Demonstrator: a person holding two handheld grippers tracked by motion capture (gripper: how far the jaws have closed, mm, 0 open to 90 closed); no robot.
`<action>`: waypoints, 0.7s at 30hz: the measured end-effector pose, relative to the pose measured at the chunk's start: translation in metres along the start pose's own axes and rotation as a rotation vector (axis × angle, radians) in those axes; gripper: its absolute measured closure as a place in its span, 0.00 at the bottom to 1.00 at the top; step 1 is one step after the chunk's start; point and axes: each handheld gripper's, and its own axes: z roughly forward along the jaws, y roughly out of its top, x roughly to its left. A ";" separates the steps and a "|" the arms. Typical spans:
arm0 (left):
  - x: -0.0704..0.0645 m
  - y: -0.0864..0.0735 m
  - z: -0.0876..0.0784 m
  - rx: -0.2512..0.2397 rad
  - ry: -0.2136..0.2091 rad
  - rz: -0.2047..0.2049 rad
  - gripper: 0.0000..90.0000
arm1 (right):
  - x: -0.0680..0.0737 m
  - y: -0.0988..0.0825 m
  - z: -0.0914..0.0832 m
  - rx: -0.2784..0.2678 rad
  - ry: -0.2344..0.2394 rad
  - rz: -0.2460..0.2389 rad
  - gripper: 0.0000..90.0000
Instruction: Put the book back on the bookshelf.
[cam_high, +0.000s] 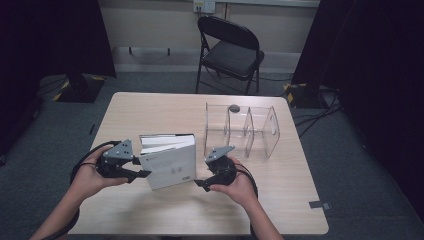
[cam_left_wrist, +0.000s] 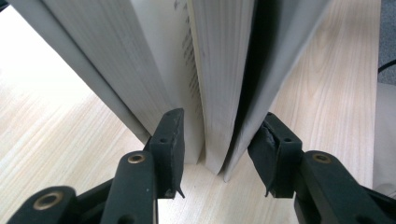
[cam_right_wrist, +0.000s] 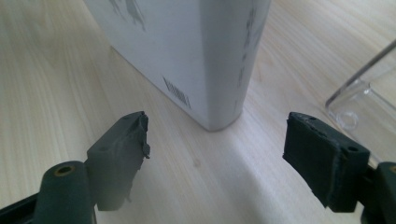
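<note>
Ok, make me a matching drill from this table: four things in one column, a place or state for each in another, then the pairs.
1. white book
2. clear acrylic organizer
3. left gripper
4. right gripper

a. jaws wide, nothing between them
b. upright on its edge
c. jaws astride the page edges
d. empty, toward the table's far right

Pairs: 1-b, 2-d, 3-c, 4-a
</note>
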 end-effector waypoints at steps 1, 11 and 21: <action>0.000 0.000 -0.001 0.010 0.007 -0.001 0.62 | -0.001 0.003 -0.001 -0.001 0.008 -0.002 0.23; -0.001 -0.010 0.000 0.008 0.013 -0.017 0.60 | -0.003 0.031 -0.005 0.001 0.039 -0.036 0.25; -0.002 -0.024 0.003 0.009 0.017 -0.055 0.57 | -0.007 0.056 -0.010 -0.020 0.084 -0.074 0.25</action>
